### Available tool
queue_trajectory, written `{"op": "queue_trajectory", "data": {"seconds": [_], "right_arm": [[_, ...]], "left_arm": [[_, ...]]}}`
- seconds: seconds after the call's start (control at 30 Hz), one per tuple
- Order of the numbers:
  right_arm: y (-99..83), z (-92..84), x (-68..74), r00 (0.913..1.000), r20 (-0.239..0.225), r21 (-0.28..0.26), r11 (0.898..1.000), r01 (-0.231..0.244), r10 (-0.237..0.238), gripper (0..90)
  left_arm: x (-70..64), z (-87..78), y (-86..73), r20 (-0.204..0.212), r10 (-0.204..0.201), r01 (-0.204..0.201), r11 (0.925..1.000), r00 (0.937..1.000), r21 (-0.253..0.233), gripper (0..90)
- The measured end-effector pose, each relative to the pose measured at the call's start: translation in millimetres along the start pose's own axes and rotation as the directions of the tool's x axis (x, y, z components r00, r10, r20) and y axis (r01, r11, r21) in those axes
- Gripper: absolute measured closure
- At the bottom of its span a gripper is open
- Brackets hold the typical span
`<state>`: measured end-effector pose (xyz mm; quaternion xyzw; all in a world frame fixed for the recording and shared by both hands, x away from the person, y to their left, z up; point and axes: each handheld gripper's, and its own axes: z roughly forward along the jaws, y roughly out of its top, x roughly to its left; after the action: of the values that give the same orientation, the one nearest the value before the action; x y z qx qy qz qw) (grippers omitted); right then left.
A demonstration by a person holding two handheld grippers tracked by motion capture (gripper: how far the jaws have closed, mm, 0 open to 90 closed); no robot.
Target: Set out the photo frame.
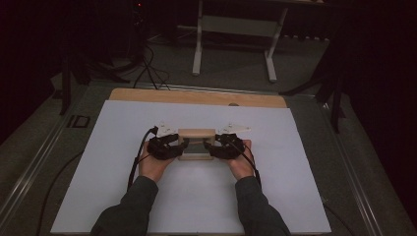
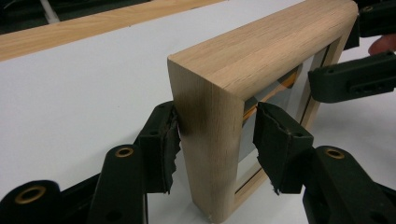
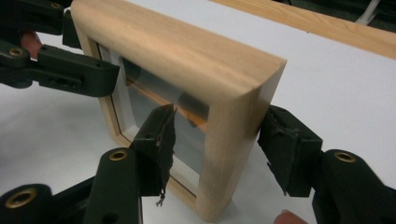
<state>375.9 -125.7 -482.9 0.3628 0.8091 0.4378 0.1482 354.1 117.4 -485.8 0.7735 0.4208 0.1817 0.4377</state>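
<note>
A wooden picture frame stands upright on its lower edge at the middle of the white table sheet, glazed face toward the person. The left gripper straddles the frame's 9 o'clock upright: the back pad touches wood, the front pad appears to stand just off the glazed side. The right gripper straddles the 3 o'clock upright; back pad against wood, front pad near the glass, contact not certain. Judgement: frame raised and steadied between both tongs, neither firmly clamped. Remaining, probably: tighten both grips, then lift or reposition the frame.
</note>
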Motion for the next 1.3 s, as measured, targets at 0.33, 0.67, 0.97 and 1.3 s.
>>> {"op": "queue_trajectory", "data": {"seconds": [0.33,0.67,0.97,1.3], "right_arm": [[-4.2,2.1,-1.4,1.0000,0.005,0.017,1.000,-0.008,0.008,44.9],[-5.9,2.9,-2.0,1.0000,-0.001,0.027,1.000,-0.006,0.006,45.0],[-8.4,4.6,-2.2,0.9999,-0.011,0.035,0.999,-0.012,0.013,42.1],[-11.7,0.4,-3.8,0.9998,-0.007,0.036,0.999,-0.017,0.017,40.3]], "left_arm": [[4.8,4.2,0.2,0.008,-0.009,0.009,1.0000,0.9999,-0.001,50.4],[7.9,8.4,1.6,0.011,-0.023,0.023,0.9997,0.9997,0.003,49.2],[9.3,5.3,0.1,0.015,-0.042,0.042,0.9990,0.9990,0.011,43.1],[12.7,-7.3,-2.4,-0.001,-0.066,0.066,0.9978,0.9978,0.001,42.4]]}}
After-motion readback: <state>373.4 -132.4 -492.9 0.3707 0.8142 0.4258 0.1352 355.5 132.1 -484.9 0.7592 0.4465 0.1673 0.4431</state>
